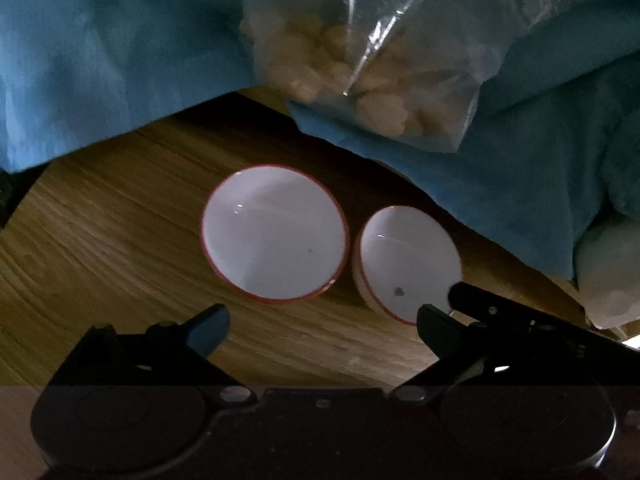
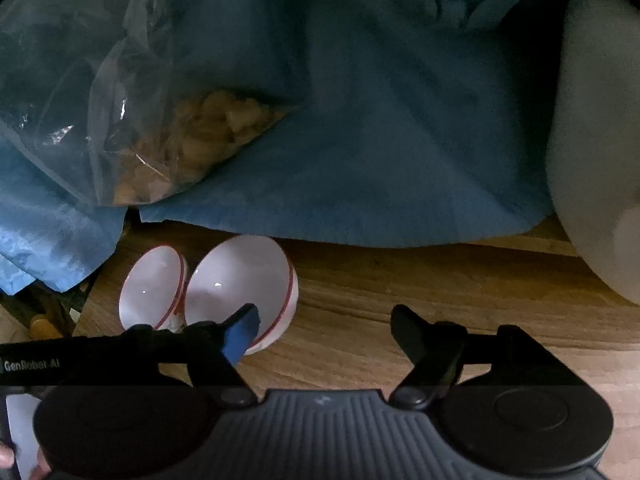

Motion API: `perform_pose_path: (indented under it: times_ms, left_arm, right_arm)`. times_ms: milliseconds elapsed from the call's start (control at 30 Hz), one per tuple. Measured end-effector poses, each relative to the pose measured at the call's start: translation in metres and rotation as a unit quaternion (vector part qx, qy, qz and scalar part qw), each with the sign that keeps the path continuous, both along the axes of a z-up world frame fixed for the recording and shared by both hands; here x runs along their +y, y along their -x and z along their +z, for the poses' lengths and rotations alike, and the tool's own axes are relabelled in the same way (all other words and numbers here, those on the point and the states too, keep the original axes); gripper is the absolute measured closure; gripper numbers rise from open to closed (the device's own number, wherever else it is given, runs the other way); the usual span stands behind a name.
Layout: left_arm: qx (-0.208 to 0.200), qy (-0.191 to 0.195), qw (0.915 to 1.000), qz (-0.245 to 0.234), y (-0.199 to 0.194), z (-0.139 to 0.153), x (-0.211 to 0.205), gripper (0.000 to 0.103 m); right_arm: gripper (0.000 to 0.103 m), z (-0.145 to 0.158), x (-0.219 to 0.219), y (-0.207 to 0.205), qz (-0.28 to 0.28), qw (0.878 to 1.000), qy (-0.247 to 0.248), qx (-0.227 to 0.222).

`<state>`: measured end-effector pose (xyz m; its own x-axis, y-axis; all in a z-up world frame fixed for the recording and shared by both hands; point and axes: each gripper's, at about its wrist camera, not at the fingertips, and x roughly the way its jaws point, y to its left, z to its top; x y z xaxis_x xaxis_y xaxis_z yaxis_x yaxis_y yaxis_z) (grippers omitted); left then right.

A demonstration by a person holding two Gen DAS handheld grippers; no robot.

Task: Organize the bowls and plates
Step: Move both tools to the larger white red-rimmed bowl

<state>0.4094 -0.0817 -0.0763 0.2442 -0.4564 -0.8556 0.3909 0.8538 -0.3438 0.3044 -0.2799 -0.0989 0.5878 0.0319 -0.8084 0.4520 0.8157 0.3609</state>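
Both white red-rimmed ceramic bowls (image 1: 274,233) (image 1: 408,262) sit unstacked, side by side just before the blue cloth (image 1: 520,184), while the left gripper (image 1: 322,322) and right gripper (image 2: 324,330) hover spread and empty, so nesting seems undone.

Two bowls sit side by side on the desk (image 1: 120,240), the left bowl (image 1: 275,234) and the right bowl (image 1: 408,264) nearly touching at their rims. Behind them a cloth (image 1: 520,184) drapes over the desk's far side, and on it lies a plastic bag (image 1: 360,80) holding small pieces, set behind and slightly right of the left bowl. In the left wrist view, the left gripper (image 1: 323,318) sits in front of the bowls, while one of the right gripper's fingers (image 1: 464,296) overlaps the right bowl's near rim.
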Motion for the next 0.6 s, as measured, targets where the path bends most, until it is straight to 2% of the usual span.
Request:
perform_pose_path:
  times_ms: [267, 367, 433, 533, 600]
  left_arm:
    - [0.008, 0.026, 0.9985, 0.047, 0.006, -0.008, -0.008, 0.014]
    - [0.02, 0.035, 0.9974, 0.06, 0.007, -0.013, -0.01, 0.027]
    - [0.025, 0.042, 0.9967, 0.065, 0.008, -0.015, -0.009, 0.03]
    - [0.02, 0.046, 0.9966, 0.066, 0.007, -0.016, -0.012, 0.039]
    - [0.016, 0.046, 0.9965, 0.068, 0.008, -0.017, -0.013, 0.048]
  right_arm:
    - [0.038, -0.005, -0.002, -0.015, 0.027, 1.0, -0.006, -0.002]
    - [0.044, -0.007, -0.002, -0.02, 0.035, 0.999, -0.008, -0.002]
    - [0.046, -0.008, -0.002, -0.022, 0.039, 0.999, -0.011, -0.004]
    - [0.051, -0.011, -0.003, -0.023, 0.038, 0.999, -0.018, -0.006]
    - [0.056, -0.013, -0.004, -0.023, 0.039, 0.999, -0.022, -0.008]
